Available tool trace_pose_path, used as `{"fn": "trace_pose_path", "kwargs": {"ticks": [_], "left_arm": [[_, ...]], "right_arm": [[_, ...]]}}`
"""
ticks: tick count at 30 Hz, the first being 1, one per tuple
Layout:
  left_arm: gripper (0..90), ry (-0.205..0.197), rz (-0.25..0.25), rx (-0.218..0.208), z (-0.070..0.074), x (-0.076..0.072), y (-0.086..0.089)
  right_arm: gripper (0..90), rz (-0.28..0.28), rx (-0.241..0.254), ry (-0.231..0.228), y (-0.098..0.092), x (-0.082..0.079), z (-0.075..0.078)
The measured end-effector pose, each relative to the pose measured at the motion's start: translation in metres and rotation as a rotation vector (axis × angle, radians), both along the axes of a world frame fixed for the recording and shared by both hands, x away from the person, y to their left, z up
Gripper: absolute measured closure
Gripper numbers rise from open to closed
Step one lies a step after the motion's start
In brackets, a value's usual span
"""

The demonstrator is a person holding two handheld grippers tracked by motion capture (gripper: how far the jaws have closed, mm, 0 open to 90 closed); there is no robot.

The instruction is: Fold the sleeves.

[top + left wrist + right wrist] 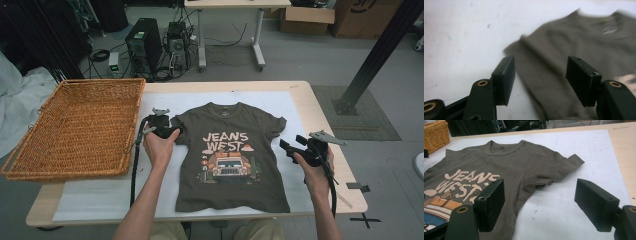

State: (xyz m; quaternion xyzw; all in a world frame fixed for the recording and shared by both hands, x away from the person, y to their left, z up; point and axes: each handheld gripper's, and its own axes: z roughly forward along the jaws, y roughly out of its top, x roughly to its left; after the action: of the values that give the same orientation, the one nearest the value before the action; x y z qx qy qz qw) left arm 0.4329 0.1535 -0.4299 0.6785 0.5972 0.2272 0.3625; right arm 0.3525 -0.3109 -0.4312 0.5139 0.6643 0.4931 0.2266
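Note:
An olive-brown T-shirt (230, 155) printed JEANS WEST lies flat, front up, on a white mat (100, 195) on the table. My left gripper (176, 131) hovers at the shirt's left sleeve. In the left gripper view the left gripper (540, 62) is open, one jaw over the mat and the other over the shirt (574, 42), with the sleeve edge below the gap. My right gripper (292, 142) is held just off the shirt's right side, below the right sleeve. In the right gripper view the right gripper (540, 187) is open with nothing between the jaws, facing the shirt (506, 165).
A large wicker basket (75, 125) rests on the table's left end, and the basket (435, 135) is also in the right gripper view. A bare wooden table edge (325, 115) runs right of the mat. Computer towers (145, 42), a desk and cardboard boxes stand on the floor beyond.

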Motion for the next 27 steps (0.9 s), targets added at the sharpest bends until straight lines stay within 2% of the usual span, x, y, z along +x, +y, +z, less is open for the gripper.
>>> {"fn": "trace_pose_path", "kwargs": {"ticks": [1, 3, 5, 7, 8, 10, 12, 14, 16, 17, 19, 21, 23, 27], "left_arm": [[42.2, 0.025, 0.021, 0.019, -0.004, 0.003, 0.000], [43.7, 0.059, 0.000, 0.010, -0.011, 0.006, -0.004], [46.9, 0.045, -0.027, 0.100, -0.016, 0.004, -0.011], [54.7, 0.033, -0.031, 0.094, -0.016, 0.003, -0.012], [64.4, 0.031, -0.029, 0.084, -0.016, 0.004, -0.011], [84.7, 0.041, -0.069, 0.009, -0.017, 0.006, -0.005], [85.9, 0.052, -0.079, -0.063, -0.014, 0.008, 0.002], [86.0, -0.023, -0.095, -0.096, -0.005, 0.005, 0.001], [86.0, -0.086, -0.143, -0.134, 0.006, 0.004, -0.009], [86.0, -0.104, -0.176, -0.137, 0.012, 0.005, -0.016], [85.9, -0.111, -0.263, -0.119, 0.018, 0.009, -0.035], [85.9, -0.089, -0.353, -0.102, 0.016, 0.013, -0.058], [85.8, -0.055, -0.422, -0.077, 0.008, 0.016, -0.079], [82.9, 0.037, -0.515, -0.023, -0.016, 0.019, -0.109]], "right_arm": [[25.3, -0.003, -0.003, 0.004, 0.000, 0.000, 0.000], [25.5, -0.005, -0.014, 0.011, -0.001, 0.000, 0.001], [25.7, 0.000, -0.023, 0.016, 0.000, 0.000, 0.001], [25.8, -0.002, -0.028, 0.020, 0.001, 0.001, 0.000], [26.2, -0.002, -0.027, 0.021, 0.002, 0.001, 0.000], [26.6, 0.007, -0.033, 0.024, 0.004, 0.000, 0.000], [26.9, 0.019, -0.039, 0.030, 0.006, 0.000, -0.001], [27.0, 0.022, -0.044, 0.035, 0.006, 0.000, -0.002], [27.6, 0.019, -0.040, 0.037, 0.006, 0.000, -0.002], [27.6, 0.016, -0.040, 0.038, 0.006, 0.000, -0.002], [27.7, 0.016, -0.039, 0.038, 0.006, 0.000, -0.002], [27.9, 0.015, -0.043, 0.039, 0.006, 0.000, -0.003], [28.4, 0.016, -0.046, 0.046, 0.007, 0.000, -0.004], [28.4, 0.016, -0.051, 0.059, 0.007, 0.001, -0.006]]}}
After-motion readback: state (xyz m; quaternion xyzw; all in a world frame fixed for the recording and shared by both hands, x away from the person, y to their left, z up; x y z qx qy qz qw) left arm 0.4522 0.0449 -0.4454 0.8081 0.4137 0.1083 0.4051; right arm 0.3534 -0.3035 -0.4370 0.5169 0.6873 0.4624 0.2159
